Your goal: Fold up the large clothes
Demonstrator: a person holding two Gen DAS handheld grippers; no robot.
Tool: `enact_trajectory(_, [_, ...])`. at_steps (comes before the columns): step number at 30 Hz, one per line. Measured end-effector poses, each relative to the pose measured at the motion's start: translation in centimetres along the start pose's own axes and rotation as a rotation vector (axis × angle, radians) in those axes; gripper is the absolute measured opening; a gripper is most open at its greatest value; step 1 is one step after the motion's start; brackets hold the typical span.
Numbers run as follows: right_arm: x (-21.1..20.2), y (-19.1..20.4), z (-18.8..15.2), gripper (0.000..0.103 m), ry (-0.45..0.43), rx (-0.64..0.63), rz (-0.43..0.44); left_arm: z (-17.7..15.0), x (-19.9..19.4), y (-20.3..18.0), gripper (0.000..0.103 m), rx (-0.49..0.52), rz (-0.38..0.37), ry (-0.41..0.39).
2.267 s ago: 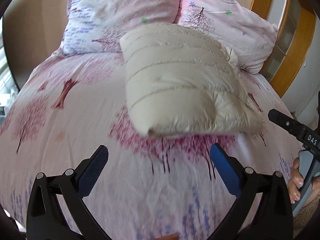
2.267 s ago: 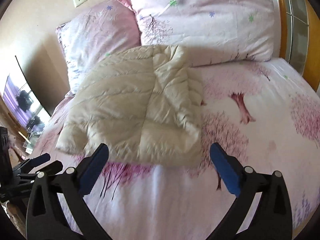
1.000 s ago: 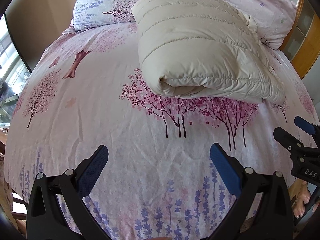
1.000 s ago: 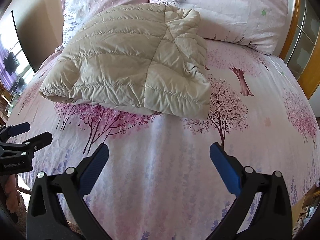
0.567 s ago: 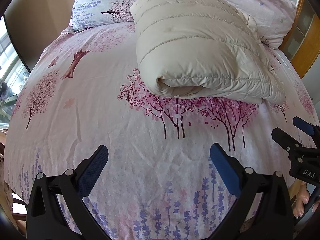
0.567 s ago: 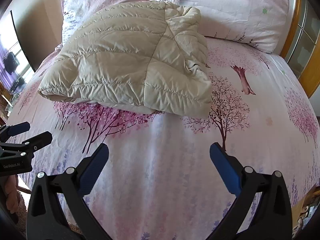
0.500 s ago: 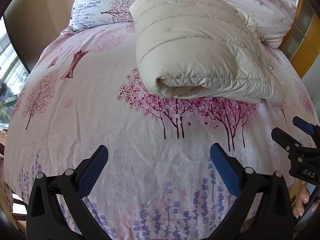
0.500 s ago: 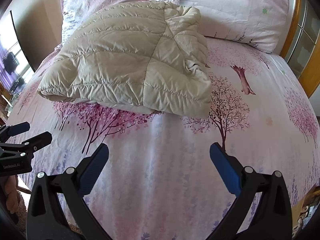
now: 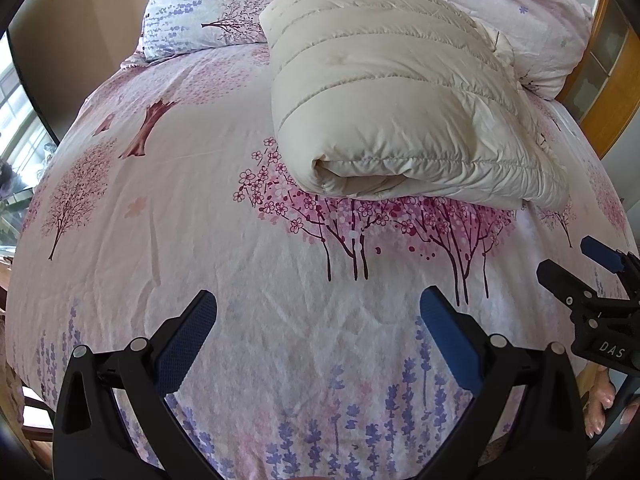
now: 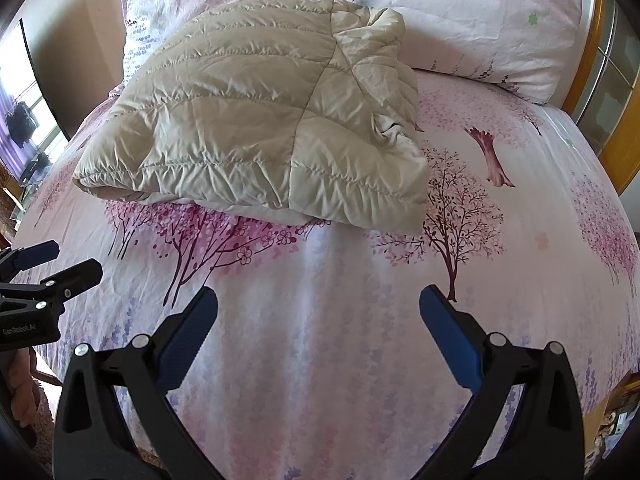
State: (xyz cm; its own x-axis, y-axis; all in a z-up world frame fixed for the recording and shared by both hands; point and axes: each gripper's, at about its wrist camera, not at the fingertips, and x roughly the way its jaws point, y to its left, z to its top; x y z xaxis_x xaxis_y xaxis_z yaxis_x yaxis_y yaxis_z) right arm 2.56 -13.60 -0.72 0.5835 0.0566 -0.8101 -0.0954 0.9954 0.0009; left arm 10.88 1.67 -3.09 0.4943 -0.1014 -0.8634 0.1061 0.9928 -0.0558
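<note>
1. Bright daylight, both views; comes from window (image 9: 16,128) at left edge.
2. Soft shadow under folded jacket (image 9: 384,92), lower edge.
3. Strong fisheye bend; black vignette in corners.
4. Sharp centre, no motion blur; frame edges softer.

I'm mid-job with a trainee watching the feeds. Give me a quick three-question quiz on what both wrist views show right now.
1. True or false: the left gripper is shut on the cream quilted jacket.
2. Multiple choice: the folded jacket lies (A) on the floral bedspread in front of the pillows, (B) on the floor, (C) hanging off the wooden bed frame.
3. Fill in: the right gripper is ____, holding nothing.

Key: 1 false, both grippers hover apart from the jacket; 2 A; 3 open.
</note>
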Motion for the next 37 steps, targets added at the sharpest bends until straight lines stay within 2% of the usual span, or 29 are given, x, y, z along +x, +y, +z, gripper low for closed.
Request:
enact_trajectory(19, [0.50, -0.12, -0.15, 0.101, 0.011, 0.019, 0.021, -0.06, -0.02, -0.26, 0.102, 0.006, 0.000, -0.003])
enact_trajectory(24, [0.63, 0.04, -0.21, 0.101, 0.015, 0.017, 0.024, -0.06, -0.02, 0.07, 0.102, -0.015, -0.035, -0.007])
enact_trajectory(37, [0.80, -0.11, -0.35, 0.101, 0.019, 0.016, 0.025, -0.35, 0.18, -0.06, 0.102, -0.012, 0.004, -0.005])
